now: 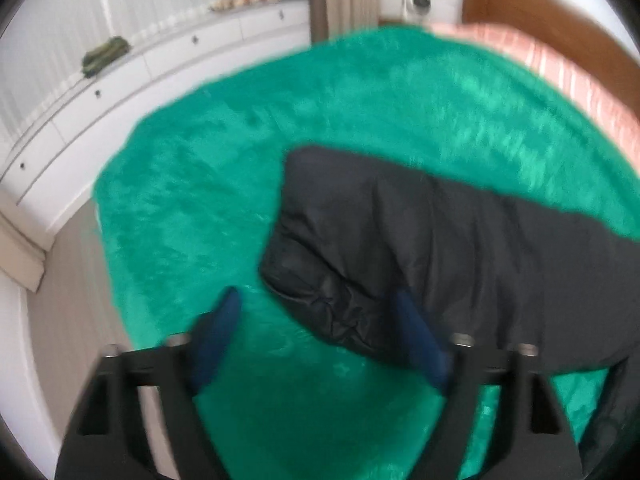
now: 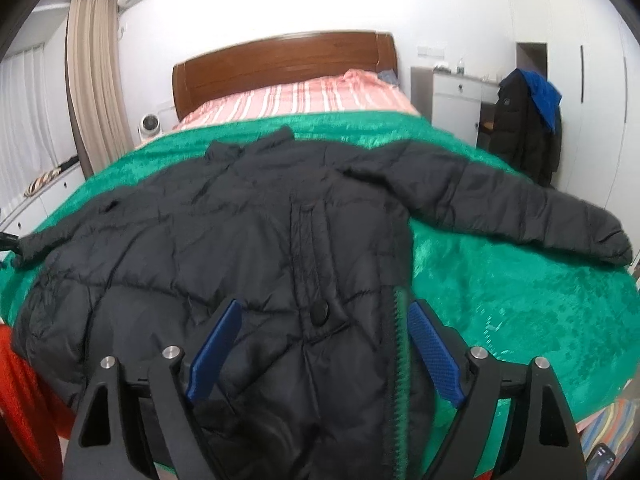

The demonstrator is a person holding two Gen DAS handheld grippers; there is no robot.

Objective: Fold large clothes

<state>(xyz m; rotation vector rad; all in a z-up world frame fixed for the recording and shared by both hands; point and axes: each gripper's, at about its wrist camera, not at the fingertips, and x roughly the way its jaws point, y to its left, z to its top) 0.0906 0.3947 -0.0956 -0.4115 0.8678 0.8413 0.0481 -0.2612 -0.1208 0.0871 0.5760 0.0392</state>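
A large black puffer jacket (image 2: pixel 200 240) lies spread face up on a green fuzzy blanket (image 2: pixel 500 300) covering the bed, its far sleeve (image 2: pixel 520 216) stretched out to the right. My right gripper (image 2: pixel 326 320) is open over the jacket's lower front, its blue pads standing on either side of the snap button and the zipper edge without pressing. In the left wrist view the jacket's other sleeve (image 1: pixel 420 240) lies on the blanket (image 1: pixel 200 200). My left gripper (image 1: pixel 320 320) is open at its crumpled cuff, which sits by the right pad, and grips nothing.
A wooden headboard (image 2: pixel 280 56) and pink striped bedding (image 2: pixel 304 96) lie beyond the blanket. A white cabinet (image 2: pixel 456 96) and hanging dark coats (image 2: pixel 524 128) stand at right. Low white drawers (image 1: pixel 120 92) run along the window wall. An orange cloth (image 2: pixel 24 392) shows at lower left.
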